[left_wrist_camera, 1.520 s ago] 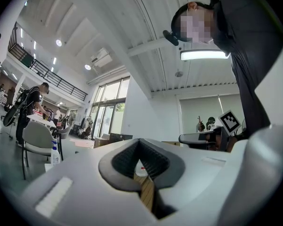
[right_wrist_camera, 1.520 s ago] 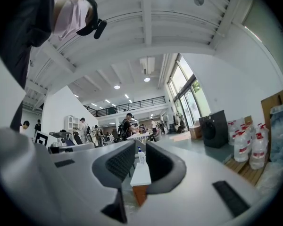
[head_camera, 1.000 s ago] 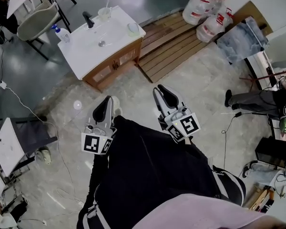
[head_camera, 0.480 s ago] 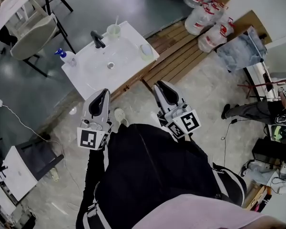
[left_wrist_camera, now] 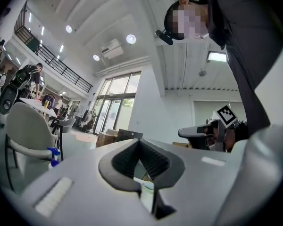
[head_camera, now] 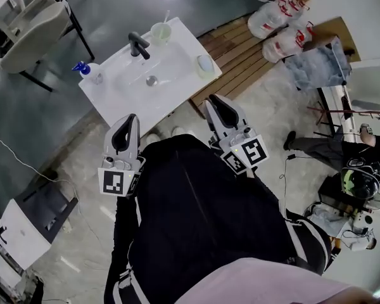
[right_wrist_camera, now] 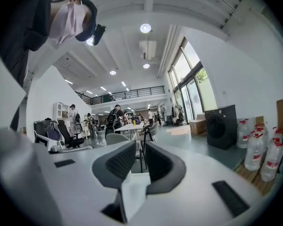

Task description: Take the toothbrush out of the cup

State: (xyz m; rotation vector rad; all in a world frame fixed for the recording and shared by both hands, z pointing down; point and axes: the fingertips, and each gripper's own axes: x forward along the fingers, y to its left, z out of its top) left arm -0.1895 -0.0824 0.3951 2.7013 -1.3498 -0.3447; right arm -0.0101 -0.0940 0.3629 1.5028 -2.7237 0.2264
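In the head view a pale green cup (head_camera: 160, 33) stands at the back of a white sink top (head_camera: 171, 84), beside a black faucet (head_camera: 138, 44). A thin white toothbrush (head_camera: 166, 17) sticks up out of the cup. Both grippers are held level in front of the person's dark jacket, short of the sink's near edge. My left gripper (head_camera: 130, 120) (left_wrist_camera: 139, 142) has its pads meeting at the tips, with nothing held. My right gripper (head_camera: 214, 101) (right_wrist_camera: 140, 155) shows a narrow gap between its pads, with nothing in it.
A blue pump bottle (head_camera: 84, 69) (left_wrist_camera: 54, 155) stands at the sink's left corner and a second small cup (head_camera: 205, 63) at its right. A wooden pallet (head_camera: 240, 46) with water jugs (head_camera: 280, 18) (right_wrist_camera: 263, 150) lies right of the sink. A chair (head_camera: 28, 33) stands far left. People are at the right.
The sink has come closer in the head view as the person walked toward it. Both grippers moved forward with the body; their jaws look the same.
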